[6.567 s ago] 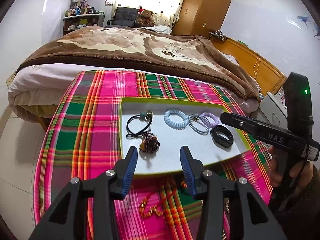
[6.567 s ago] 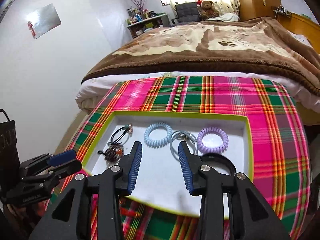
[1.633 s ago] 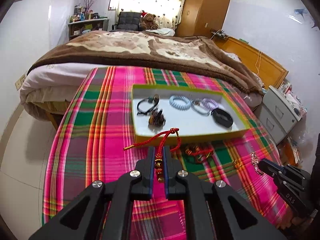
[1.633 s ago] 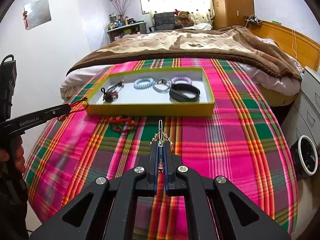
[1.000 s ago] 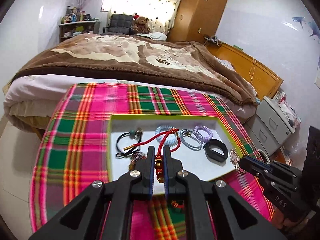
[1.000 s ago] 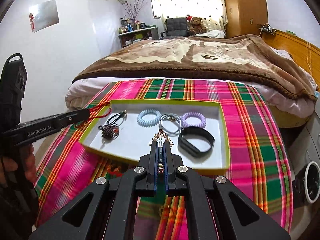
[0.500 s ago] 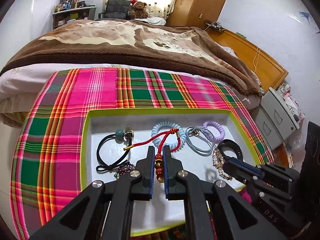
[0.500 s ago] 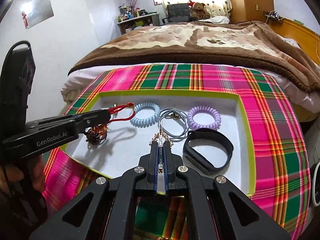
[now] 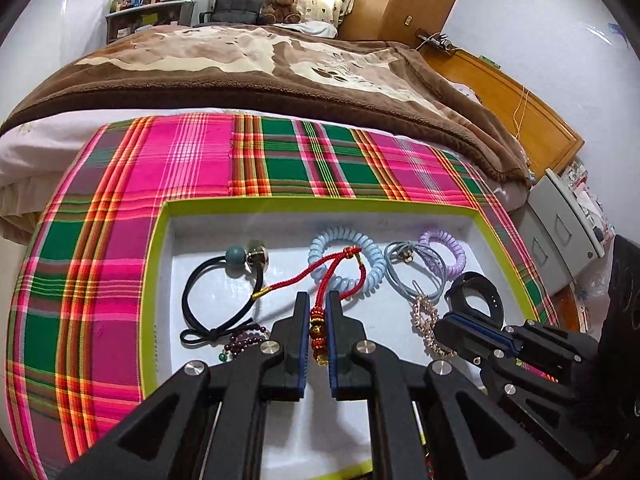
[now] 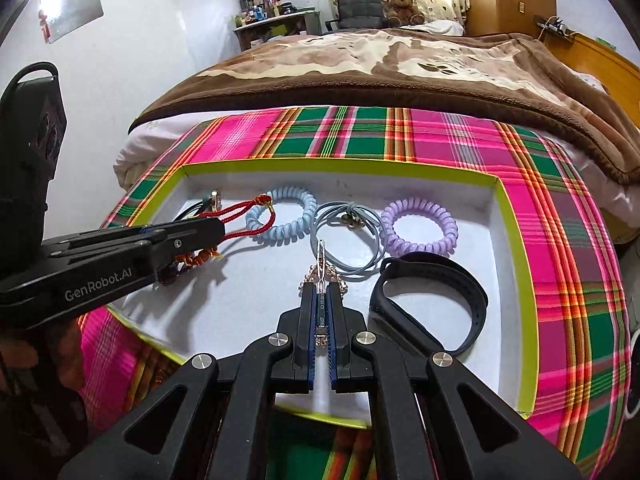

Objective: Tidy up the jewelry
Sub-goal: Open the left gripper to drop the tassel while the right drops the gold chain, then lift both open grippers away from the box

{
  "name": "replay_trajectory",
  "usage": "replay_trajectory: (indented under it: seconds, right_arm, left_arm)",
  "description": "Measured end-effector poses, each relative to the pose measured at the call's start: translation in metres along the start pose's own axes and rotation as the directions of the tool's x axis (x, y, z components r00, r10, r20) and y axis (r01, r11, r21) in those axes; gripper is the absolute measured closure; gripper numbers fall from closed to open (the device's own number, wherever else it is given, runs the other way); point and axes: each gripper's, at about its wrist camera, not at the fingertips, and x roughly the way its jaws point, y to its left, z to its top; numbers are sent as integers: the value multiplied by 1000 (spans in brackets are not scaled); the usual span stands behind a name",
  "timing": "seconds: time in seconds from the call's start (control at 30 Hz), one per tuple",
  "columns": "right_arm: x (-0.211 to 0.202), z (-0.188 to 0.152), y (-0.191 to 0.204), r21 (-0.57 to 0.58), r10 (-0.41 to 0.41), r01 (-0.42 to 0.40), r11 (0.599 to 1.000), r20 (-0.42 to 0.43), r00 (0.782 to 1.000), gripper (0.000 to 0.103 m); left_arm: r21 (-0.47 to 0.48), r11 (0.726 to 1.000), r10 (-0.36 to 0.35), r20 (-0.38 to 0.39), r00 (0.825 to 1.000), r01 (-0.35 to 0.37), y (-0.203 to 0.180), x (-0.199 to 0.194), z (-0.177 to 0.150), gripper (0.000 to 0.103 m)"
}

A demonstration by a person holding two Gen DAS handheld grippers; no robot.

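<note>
My left gripper (image 9: 318, 300) is shut on a red cord bracelet (image 9: 320, 276) with red and gold beads and holds it low over the white tray (image 9: 288, 220) with a lime rim. It also shows in the right wrist view (image 10: 216, 236). My right gripper (image 10: 321, 292) is shut on a rose-gold chain bracelet (image 10: 322, 270) with a long clasp, over the tray's middle. That chain also shows in the left wrist view (image 9: 426, 320), hanging from the right gripper (image 9: 440, 326).
In the tray lie a black hair tie with beads (image 9: 224, 284), a dark bead bracelet (image 9: 244, 340), a blue coil band (image 10: 284, 216), a grey elastic (image 10: 348, 236), a purple coil band (image 10: 420, 226) and a black wristband (image 10: 432, 300). Plaid cloth (image 9: 200, 152) covers the table; a bed stands behind.
Both grippers have moved forward and lower over the tray, each still holding its bracelet. The tray looks larger and closer in both views.
</note>
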Motion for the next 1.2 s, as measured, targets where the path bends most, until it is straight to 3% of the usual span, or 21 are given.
replay_trajectory:
  seconds: [0.3, 0.43, 0.63, 0.7, 1.2]
  right_arm:
    - [0, 2, 3, 0, 14, -14, 1000, 3, 1000, 99]
    - [-3, 2, 1, 2, 3, -3, 1000, 15, 1000, 99]
    - [-9, 2, -2, 22, -9, 8, 1000, 27, 1000, 96]
    - [-12, 2, -3, 30, -13, 12, 999, 32, 999, 91]
    - [-48, -8, 3, 45, -26, 22, 999, 91, 995, 90]
  left_arm:
    - [-6, 1000, -1, 4, 1000, 1, 2, 0, 1, 94]
    - [-5, 1000, 5, 6, 1000, -5, 2, -2, 1, 84]
    - [-3, 1000, 15, 19, 1000, -15, -1, -10, -1, 77]
    - [0, 1000, 23, 21, 1000, -23, -2, -14, -3, 74]
    - [13, 997, 72, 97, 993, -74, -15, -65, -23, 69]
